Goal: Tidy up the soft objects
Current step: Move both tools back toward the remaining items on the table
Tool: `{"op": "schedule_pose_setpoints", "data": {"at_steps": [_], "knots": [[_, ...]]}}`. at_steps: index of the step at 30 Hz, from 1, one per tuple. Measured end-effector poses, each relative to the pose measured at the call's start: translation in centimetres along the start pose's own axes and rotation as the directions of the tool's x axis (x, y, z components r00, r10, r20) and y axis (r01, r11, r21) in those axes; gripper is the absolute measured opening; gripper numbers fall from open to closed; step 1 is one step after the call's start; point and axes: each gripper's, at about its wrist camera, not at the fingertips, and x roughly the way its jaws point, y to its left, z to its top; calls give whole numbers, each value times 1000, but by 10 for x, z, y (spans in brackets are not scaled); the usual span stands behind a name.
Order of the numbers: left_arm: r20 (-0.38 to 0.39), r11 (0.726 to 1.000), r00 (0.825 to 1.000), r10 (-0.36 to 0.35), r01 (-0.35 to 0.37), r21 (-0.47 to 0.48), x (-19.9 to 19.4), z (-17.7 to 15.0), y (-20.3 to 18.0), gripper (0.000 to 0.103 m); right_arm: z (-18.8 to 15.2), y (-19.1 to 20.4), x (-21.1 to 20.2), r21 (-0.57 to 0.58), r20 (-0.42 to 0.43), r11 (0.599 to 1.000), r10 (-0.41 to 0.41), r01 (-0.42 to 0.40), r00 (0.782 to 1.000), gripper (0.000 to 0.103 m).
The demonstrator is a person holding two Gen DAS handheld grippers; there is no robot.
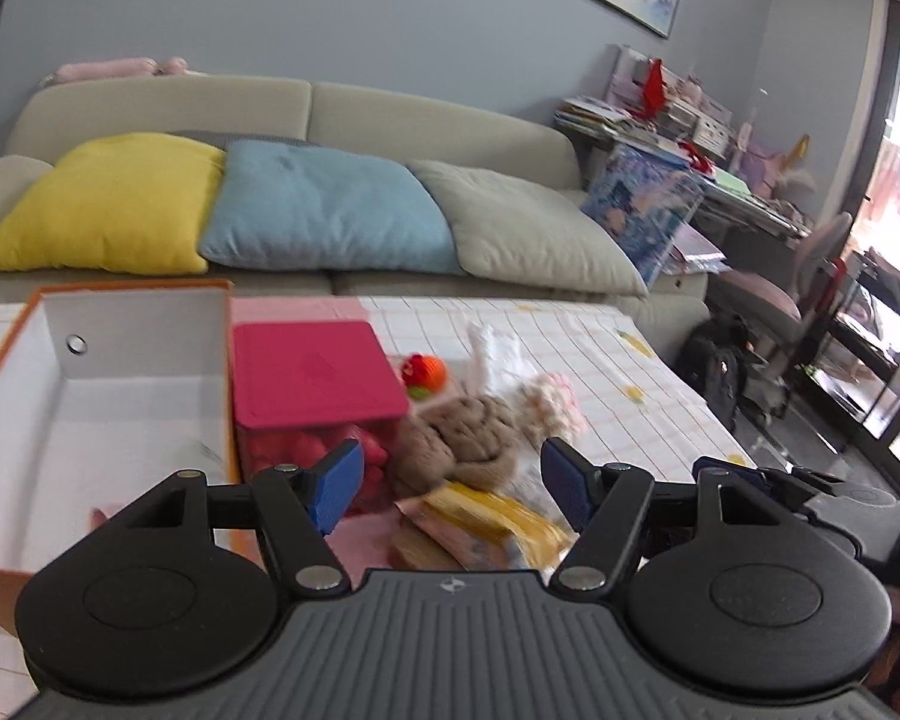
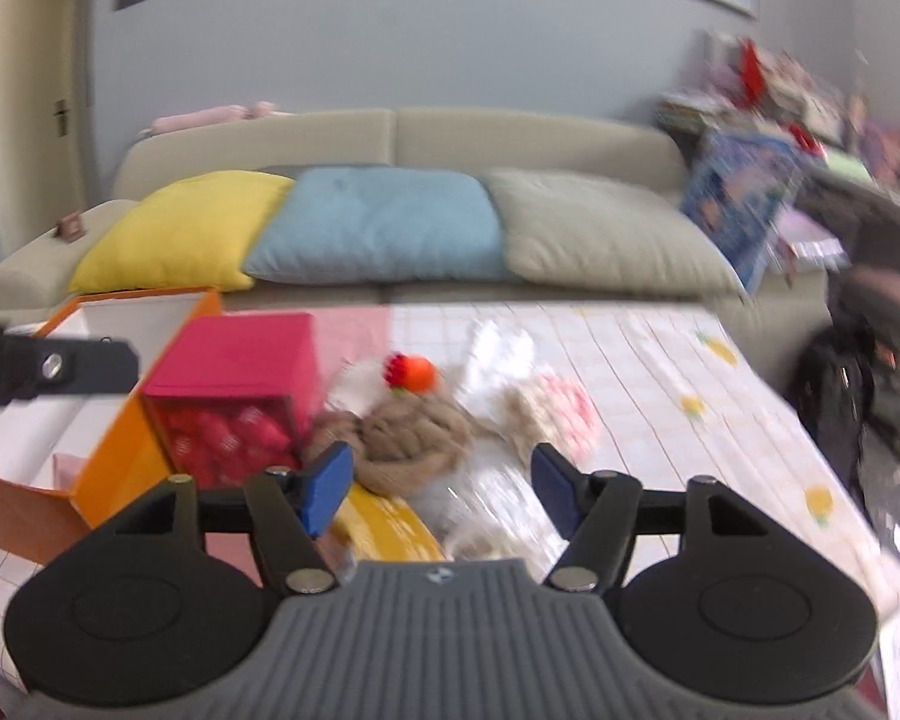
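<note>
1. Both tools are empty and spread wide: the left hand-held gripper (image 1: 450,483) and the right hand-held gripper (image 2: 444,483) each show a broad gap between the blue pads, with nothing between them.
2. The soft things lie in a heap on the bench (image 1: 660,396). A brown knit (image 1: 456,441) sits just ahead of the left hand-held gripper, between its pads in that view. Beyond it to the right is a pale pink fluffy piece (image 1: 552,405), and farther ahead a small orange toy (image 1: 426,372).
3. The likely destination is the open orange box (image 1: 90,396), ahead and to the left of the left hand-held gripper (its white inside looks nearly bare). A pink-lidded box (image 1: 315,372) stands between it and the heap.
4. Judging from this, the step in hand is the reach for the knit. Come down over its thickest fold, not its edge, so the pads bite into bulk and the yarn does not slip out.
5. A yellow packet (image 1: 486,513) lies just under and nearer than the knit; keep the lower pad above it so it is not dragged along.
6. Lift clear of the pink-lidded box before swinging left (both views are blurred, so exact contact is hard to judge).
</note>
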Motion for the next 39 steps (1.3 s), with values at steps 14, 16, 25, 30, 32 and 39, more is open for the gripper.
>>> {"op": "schedule_pose_setpoints", "data": {"at_steps": [14, 16, 25, 30, 32, 39], "knots": [[-179, 991, 982, -56, 33, -130, 37, -21, 4, 73, -17, -30, 25, 142, -169, 990, 23, 1, 985, 66], [-203, 986, 978, -57, 23, -165, 46, -23, 6, 73, -18, -34, 31, 136, -177, 991, 11, 13, 984, 65], [-280, 945, 950, -140, 44, -323, 90, -36, 5, 73, -22, -52, 65, 110, -229, 994, 0, 26, 973, 57], [-283, 941, 949, -135, 34, -336, 113, -39, 1, 71, -20, -51, 87, 32, -225, 998, 66, -60, 972, 57], [-291, 942, 949, -121, 17, -335, 121, -41, 0, 71, -20, -46, 95, -18, -212, 997, 66, -72, 975, 57], [-338, 939, 938, -81, -42, -342, 140, -47, 6, 72, -26, -42, 120, -82, -215, 988, 110, -130, 971, 62]]}}
